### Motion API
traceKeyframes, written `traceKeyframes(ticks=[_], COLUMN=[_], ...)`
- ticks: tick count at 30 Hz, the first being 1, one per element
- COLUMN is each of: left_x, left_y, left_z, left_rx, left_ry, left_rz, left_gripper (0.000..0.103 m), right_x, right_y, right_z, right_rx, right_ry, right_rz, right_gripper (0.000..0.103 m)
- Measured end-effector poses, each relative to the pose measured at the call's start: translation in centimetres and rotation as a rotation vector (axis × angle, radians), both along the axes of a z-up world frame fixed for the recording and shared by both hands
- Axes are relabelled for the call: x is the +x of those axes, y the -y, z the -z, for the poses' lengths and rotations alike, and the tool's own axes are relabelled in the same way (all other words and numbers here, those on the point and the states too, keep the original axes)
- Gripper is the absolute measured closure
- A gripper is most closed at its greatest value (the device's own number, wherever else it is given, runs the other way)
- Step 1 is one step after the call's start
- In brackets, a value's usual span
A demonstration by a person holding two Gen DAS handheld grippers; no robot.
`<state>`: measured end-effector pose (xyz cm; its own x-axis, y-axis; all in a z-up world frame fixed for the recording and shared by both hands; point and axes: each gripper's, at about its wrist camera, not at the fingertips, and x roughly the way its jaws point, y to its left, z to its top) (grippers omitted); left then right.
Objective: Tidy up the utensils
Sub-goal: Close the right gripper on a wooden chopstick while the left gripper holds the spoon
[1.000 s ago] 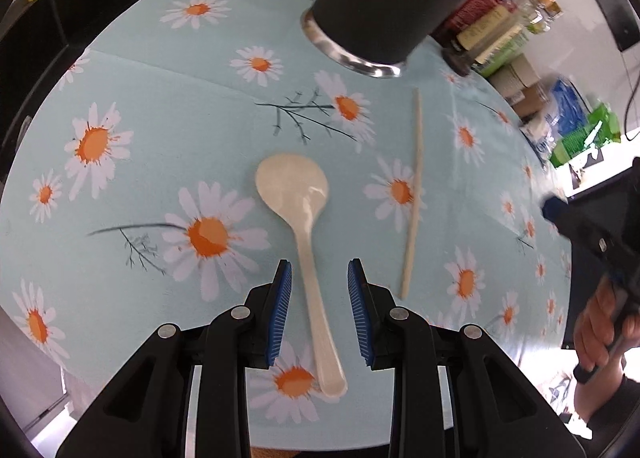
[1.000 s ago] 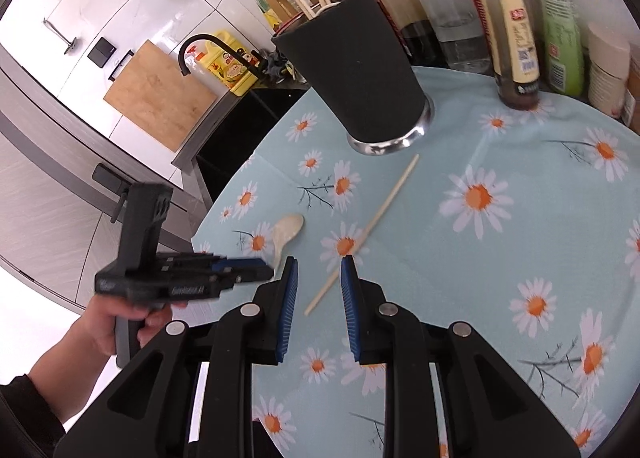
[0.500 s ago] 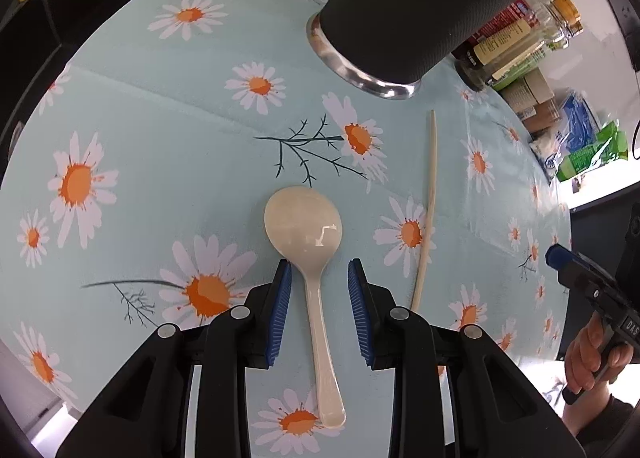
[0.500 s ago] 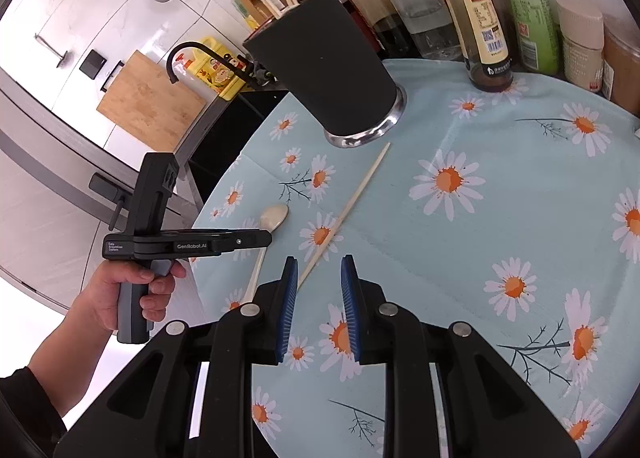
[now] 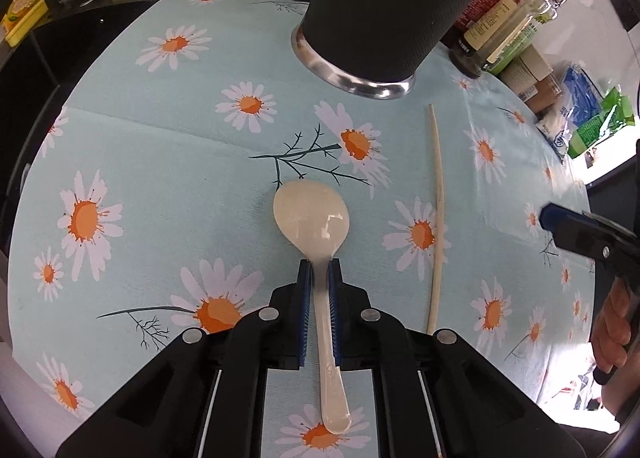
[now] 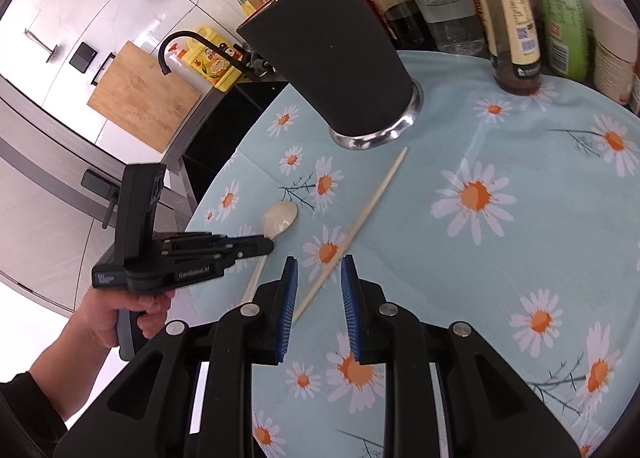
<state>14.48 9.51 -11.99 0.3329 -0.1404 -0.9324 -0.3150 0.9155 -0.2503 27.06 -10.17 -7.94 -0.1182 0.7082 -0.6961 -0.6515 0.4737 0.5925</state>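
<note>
A cream plastic spoon (image 5: 311, 218) lies on the daisy tablecloth, bowl pointing away. My left gripper (image 5: 320, 272) is shut on the spoon's handle just behind the bowl; it also shows in the right wrist view (image 6: 264, 248) with the spoon (image 6: 280, 216). A single wooden chopstick (image 5: 437, 194) lies to the right of the spoon. My right gripper (image 6: 319, 272) is open, with the chopstick's near end (image 6: 320, 286) between its pads. A black utensil cup (image 6: 340, 66) with a steel base stands behind, holding several chopsticks.
Sauce and oil bottles (image 6: 516, 18) crowd the far edge of the round table (image 6: 500, 258). Packets (image 5: 592, 126) lie at the right edge. A sink and tap (image 6: 176, 46) stand beyond the table's left side.
My left gripper moved forward along the spoon handle and shut on it. My right gripper came down and closer, so the chopstick's end now lies between its pads.
</note>
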Motion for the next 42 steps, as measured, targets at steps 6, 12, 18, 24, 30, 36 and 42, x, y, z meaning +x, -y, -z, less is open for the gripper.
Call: traceKeyframes(ticks=[6, 12, 18, 24, 30, 36, 42], left_x=[-0.3, -0.5, -0.2, 0.1, 0.3, 0.5, 0.7], left_y=[-1.0, -2.5, -3.9, -5.2, -6.1, -6.8, -7.7], left_z=[-0.3, -0.9, -1.0, -2.0, -2.8, -3.2, -3.1], left_rx=[-0.04, -0.066, -0.097, -0.127, -0.148, -0.171, -0.181], left_ry=[0.028, 0.066, 0.091, 0.133, 0.176, 0.206, 0.218], left_rz=[0.012, 0.038, 0.081, 0.132, 0.19, 0.238, 0.269], left_gripper=[0.097, 0.099, 0.099, 0.1, 0.1, 0.1, 0.1], right_x=[0.5, 1.8, 2.3, 2.3, 2.0, 1.8, 1.8], right_y=[-2.4, -4.1, -6.1, -7.3, -8.5, -9.1, -9.4], right_z=[0.5, 2.4, 3.0, 3.8, 4.3, 4.1, 4.3], right_rx=[-0.044, -0.14, -0.227, -0.351, -0.462, -0.531, -0.597], right_ry=[-0.041, -0.158, -0.233, -0.24, -0.224, -0.183, -0.113], right_rz=[0.015, 0.087, 0.153, 0.222, 0.283, 0.327, 0.384], right_gripper=[0.079, 0.079, 0.079, 0.079, 0.079, 0.08, 0.08])
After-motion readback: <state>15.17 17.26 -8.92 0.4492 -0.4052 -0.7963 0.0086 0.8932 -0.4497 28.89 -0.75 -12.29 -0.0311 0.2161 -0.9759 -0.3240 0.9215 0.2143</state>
